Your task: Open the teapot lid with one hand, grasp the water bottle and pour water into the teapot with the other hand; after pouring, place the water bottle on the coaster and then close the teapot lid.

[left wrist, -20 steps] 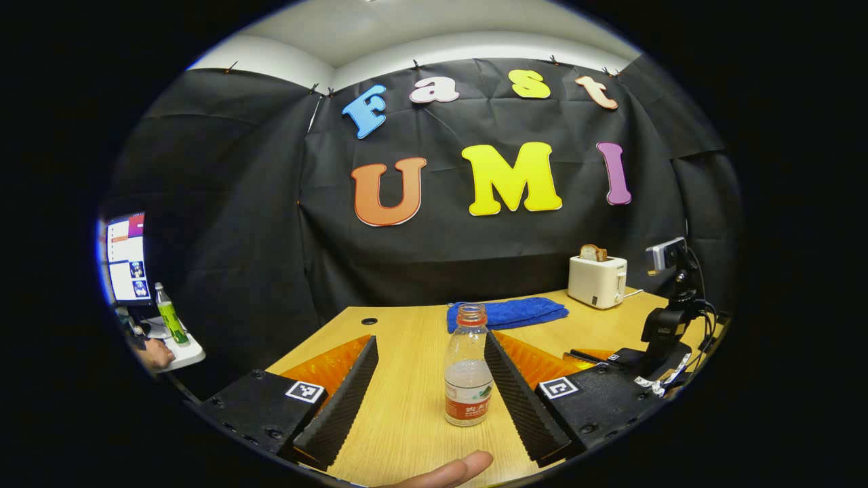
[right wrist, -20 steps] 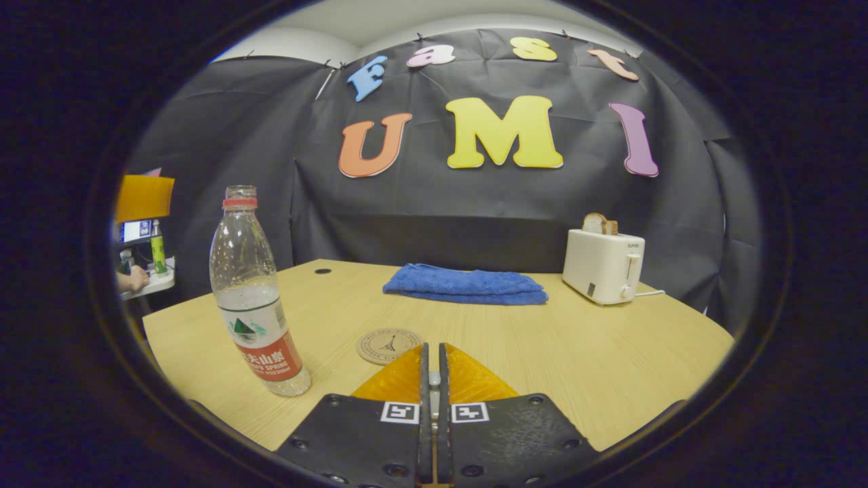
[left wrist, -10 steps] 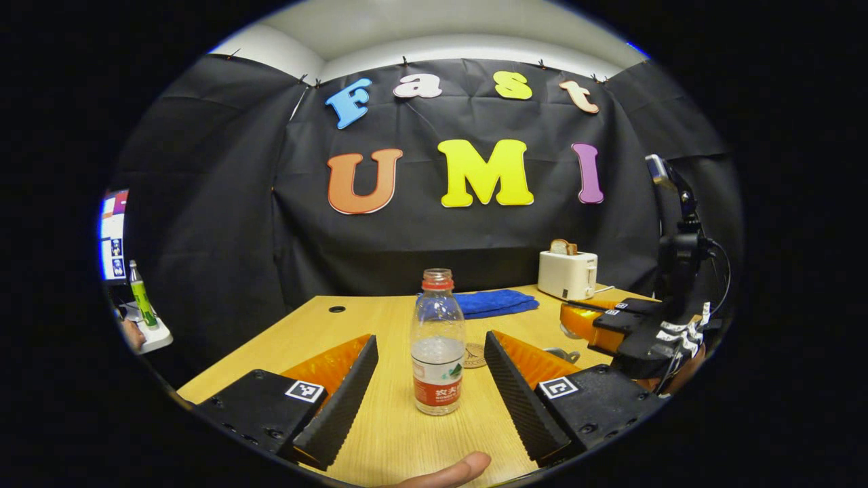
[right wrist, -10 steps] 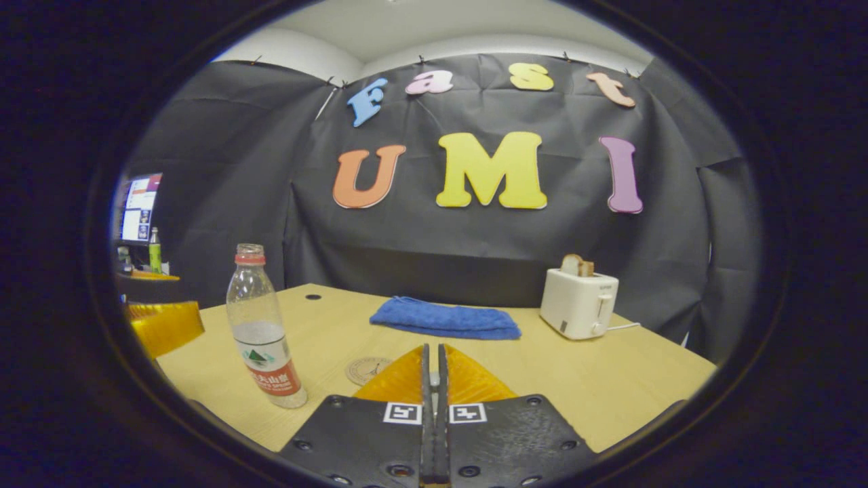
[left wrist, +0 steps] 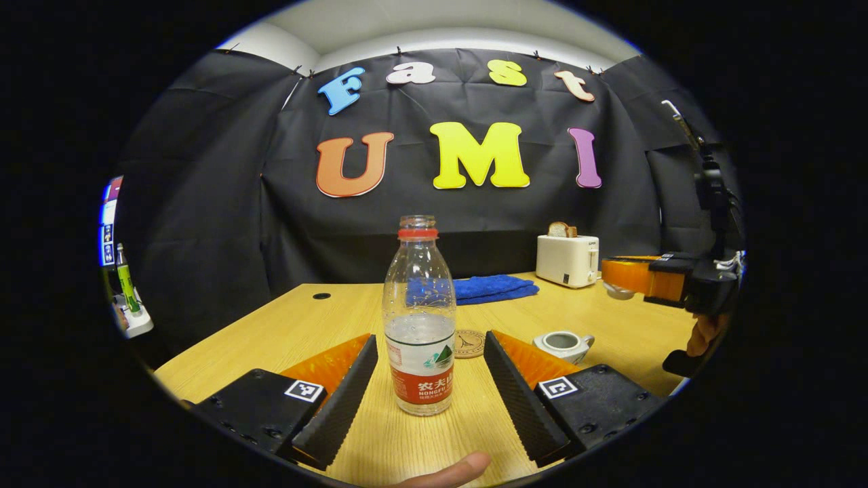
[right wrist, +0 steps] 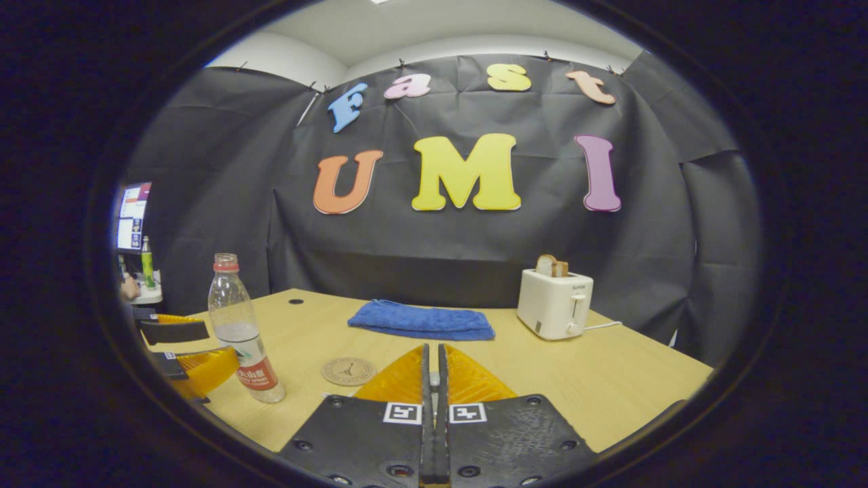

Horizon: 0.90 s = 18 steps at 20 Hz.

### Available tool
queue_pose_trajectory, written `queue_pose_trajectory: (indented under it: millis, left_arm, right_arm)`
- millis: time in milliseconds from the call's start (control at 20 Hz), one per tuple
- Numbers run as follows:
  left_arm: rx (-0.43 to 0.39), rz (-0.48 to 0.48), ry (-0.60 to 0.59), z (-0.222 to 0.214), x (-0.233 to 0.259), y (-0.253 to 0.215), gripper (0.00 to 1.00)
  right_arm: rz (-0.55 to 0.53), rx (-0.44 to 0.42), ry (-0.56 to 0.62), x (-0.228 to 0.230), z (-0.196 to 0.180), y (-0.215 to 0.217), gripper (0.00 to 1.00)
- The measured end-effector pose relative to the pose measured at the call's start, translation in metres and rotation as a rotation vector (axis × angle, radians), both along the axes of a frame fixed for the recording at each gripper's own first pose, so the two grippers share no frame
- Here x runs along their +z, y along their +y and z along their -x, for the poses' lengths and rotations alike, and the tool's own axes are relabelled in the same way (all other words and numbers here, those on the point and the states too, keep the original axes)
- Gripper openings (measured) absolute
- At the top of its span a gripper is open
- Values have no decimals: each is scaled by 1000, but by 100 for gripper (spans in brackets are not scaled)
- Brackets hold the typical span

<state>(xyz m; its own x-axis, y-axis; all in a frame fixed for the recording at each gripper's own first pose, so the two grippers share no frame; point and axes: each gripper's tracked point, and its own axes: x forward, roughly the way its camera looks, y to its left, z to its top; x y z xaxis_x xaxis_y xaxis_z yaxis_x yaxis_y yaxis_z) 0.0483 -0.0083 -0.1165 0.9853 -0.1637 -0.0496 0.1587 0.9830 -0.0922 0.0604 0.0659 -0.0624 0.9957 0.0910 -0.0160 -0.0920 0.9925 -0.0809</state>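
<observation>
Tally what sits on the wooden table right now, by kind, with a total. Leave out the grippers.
Bottle: 1
Teapot: 1
Coaster: 1
Towel: 1
Toaster: 1
Total: 5

1 water bottle, 1 teapot, 1 coaster, 1 towel, 1 toaster.

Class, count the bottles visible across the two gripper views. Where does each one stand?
2. A clear plastic water bottle stands on the wooden table between the left gripper fingers; a small green bottle stands on a side shelf. Others may be hidden.
</observation>
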Motion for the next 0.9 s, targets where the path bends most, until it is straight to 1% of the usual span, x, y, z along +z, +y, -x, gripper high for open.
queue_pose_trajectory:
  millis: [100,250,350,450,550,600,750,850,900]
  left_arm:
    - [14,-5,-23,-8,0,0,99]
    - [45,15,-23,-25,-4,4,98]
    - [50,32,-16,-34,-6,5,97]
    - [40,45,-21,-42,-4,2,94]
    - [54,12,-24,-48,-5,4,86]
    - [58,4,-20,-47,-5,3,79]
    - [84,-26,-2,-47,-5,9,77]
    - [97,-77,3,-43,-2,10,77]
    - [113,-118,0,-41,1,14,77]
  right_arm:
    - [8,-6,-12,1,2,-5,0]
    - [4,-10,-17,2,4,-12,0]
    - [2,-23,-16,2,4,-20,0]
    - [-12,-29,-15,4,3,-24,0]
    - [-19,-31,-15,5,4,-26,0]
    - [-16,-33,-14,5,4,-27,0]
    - [-14,-40,-20,8,5,-31,0]
    - [-10,-43,-17,9,5,-32,0]
    - [-4,-47,-15,9,5,-34,0]
